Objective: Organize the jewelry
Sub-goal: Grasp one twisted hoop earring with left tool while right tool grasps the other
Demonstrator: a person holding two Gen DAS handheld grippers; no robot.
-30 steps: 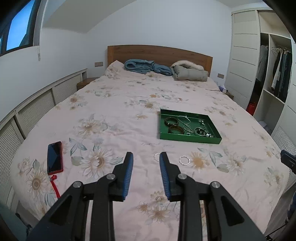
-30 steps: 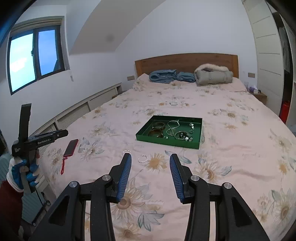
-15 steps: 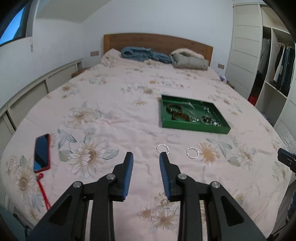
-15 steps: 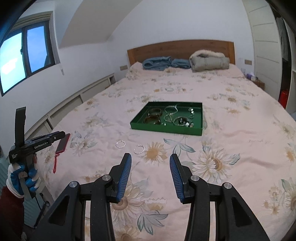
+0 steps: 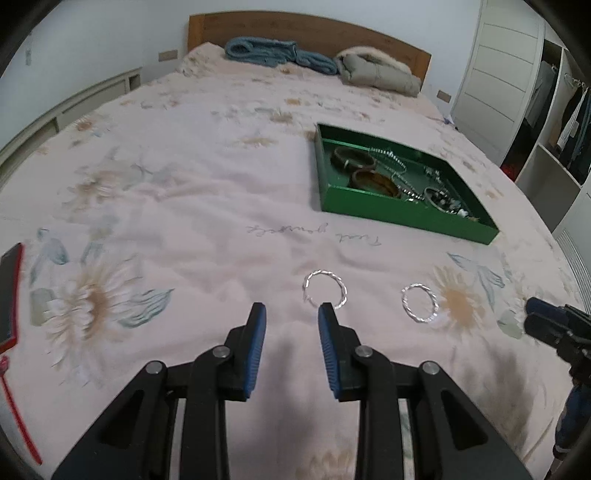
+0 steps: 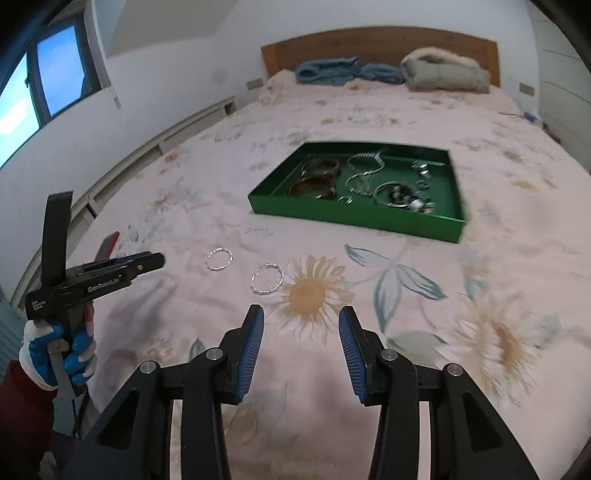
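While both tongs, left [image 5: 289, 314] and right [image 6: 301, 318], stood apart and empty, two twisted silver rings lay loose. Straddling the nearer ring's [image 5: 325, 288] thin rim seemed wisest.

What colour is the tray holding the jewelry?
Green, inside and out: the tray shows best in the right wrist view.

Both wrist cameras look down along their tongs toward the headboard [image 5: 306, 33] at 12 o'clock, close over the bed [image 6: 498, 236]. Both views share 2 silver rings and the green tray [image 5: 402, 218].
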